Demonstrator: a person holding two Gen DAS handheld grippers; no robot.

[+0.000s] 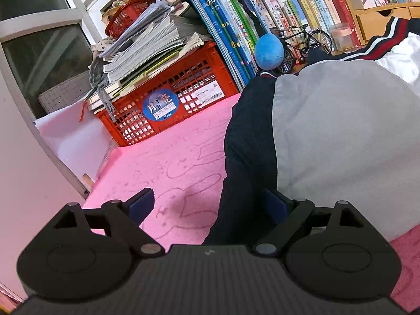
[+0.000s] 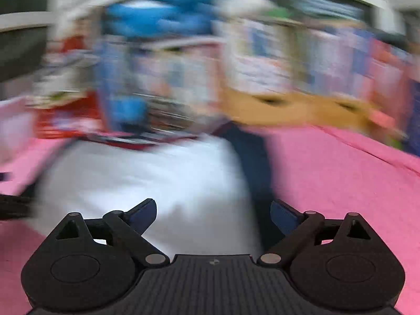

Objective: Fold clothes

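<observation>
Both grippers stand wide open and hold nothing. On the left gripper (image 1: 210,204), the left blue pad (image 1: 140,204) hangs over the bare pink cloth (image 1: 168,157), while the right pad (image 1: 274,206) is against the near hem of the jacket (image 1: 328,136); I cannot tell if it presses the fabric. No cloth is pinched between the pads.

Around the left gripper, the back of the table is crowded. A red plastic crate (image 1: 168,105) with a round blue sticker stands on the far edge of the pink cloth, and a loose pile of papers and workbooks (image 1: 147,44) lies on top of it. A smaller red basket (image 1: 126,18) sits behind that pile. To the right of the crate a row of books (image 1: 262,15) stands upright; a blue plush ball (image 1: 269,50) and a small model bicycle (image 1: 307,42) stand before them, just behind the jacket. A window frame (image 1: 39,26) is at the left.

The jacket lies on the pink cloth, to the right of and ahead of the left gripper. It has a grey panel, a navy side strip and red and white stripes at the far end.

The right wrist view is strongly blurred. The right gripper (image 2: 212,218) is over the near edge of the white part of the jacket (image 2: 147,183), with its navy strip (image 2: 254,162) running toward the right pad. Bare pink cloth (image 2: 341,173) lies at the right.
</observation>
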